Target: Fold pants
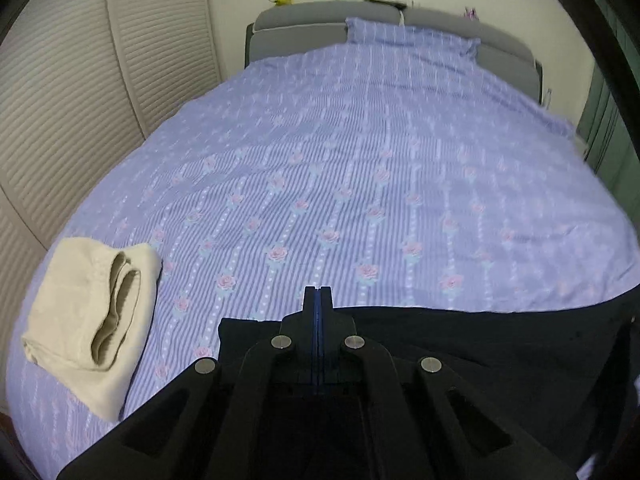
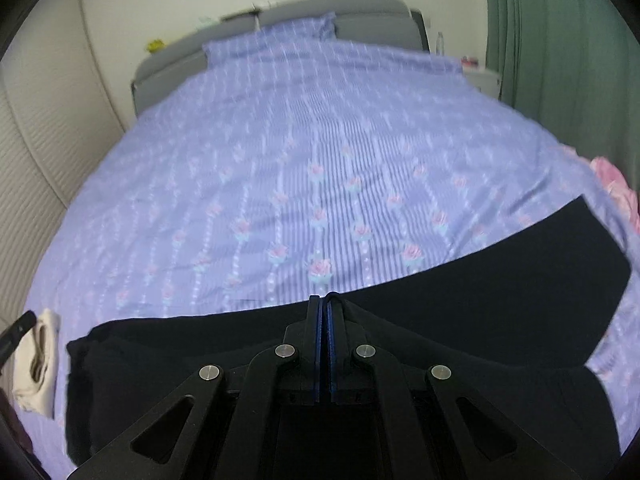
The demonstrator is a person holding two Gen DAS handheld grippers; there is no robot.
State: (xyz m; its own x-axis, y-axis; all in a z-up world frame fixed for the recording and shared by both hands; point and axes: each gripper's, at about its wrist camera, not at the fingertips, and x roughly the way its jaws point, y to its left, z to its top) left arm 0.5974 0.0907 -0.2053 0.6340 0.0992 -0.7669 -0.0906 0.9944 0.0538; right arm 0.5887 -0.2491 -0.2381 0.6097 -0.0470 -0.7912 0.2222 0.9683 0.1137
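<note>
No brand, label or legible writing visible on any item. My left fingers [image 1: 318, 290] are pressed together over the near edge of the black pants [image 1: 480, 344], and my right fingers [image 2: 325, 298] are likewise together at that same edge; whether cloth is pinched between either pair, I cannot tell. The pants lie spread across the near end of the bed [image 1: 360, 160], on its lilac floral cover. A folded cream garment [image 1: 92, 320] sits to the left, apart from the pants.
</note>
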